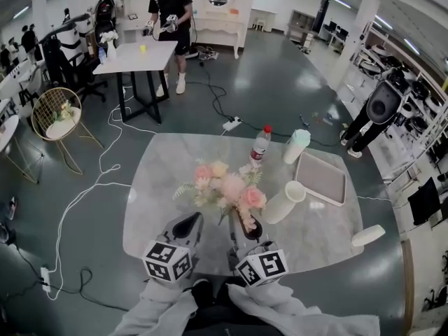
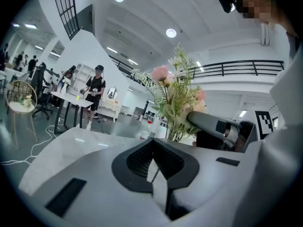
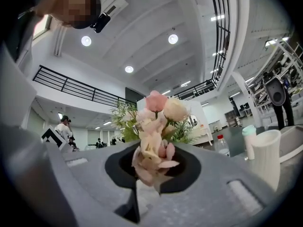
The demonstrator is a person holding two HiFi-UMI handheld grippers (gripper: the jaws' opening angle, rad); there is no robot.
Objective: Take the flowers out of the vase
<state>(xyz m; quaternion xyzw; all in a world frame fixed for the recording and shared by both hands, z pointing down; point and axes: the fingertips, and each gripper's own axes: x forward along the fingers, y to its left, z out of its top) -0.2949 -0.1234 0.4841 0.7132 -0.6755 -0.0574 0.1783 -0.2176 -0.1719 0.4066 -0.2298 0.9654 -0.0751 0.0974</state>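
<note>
A bunch of pink and cream flowers [image 1: 225, 186] with green sprigs is held over the marble table [image 1: 161, 166], outside the vase. My right gripper [image 1: 246, 224] is shut on its lower end. In the right gripper view, petals [image 3: 152, 152] fill the gap between the jaws of that gripper [image 3: 151, 174]. The white vase [image 1: 283, 203] stands just right of the bunch with nothing in it, and is also in the right gripper view [image 3: 265, 157]. My left gripper [image 1: 189, 224] is beside the bunch on its left. Its jaws are together [image 2: 154, 171] with nothing in them. The left gripper view shows the flowers [image 2: 177, 96].
A bottle with a red cap [image 1: 260, 145] and a cup with a green lid [image 1: 295, 145] stand at the far side of the table. A flat tray [image 1: 320, 177] lies at the right, and a white object [image 1: 367, 235] sits near the right edge. Cables cross the floor.
</note>
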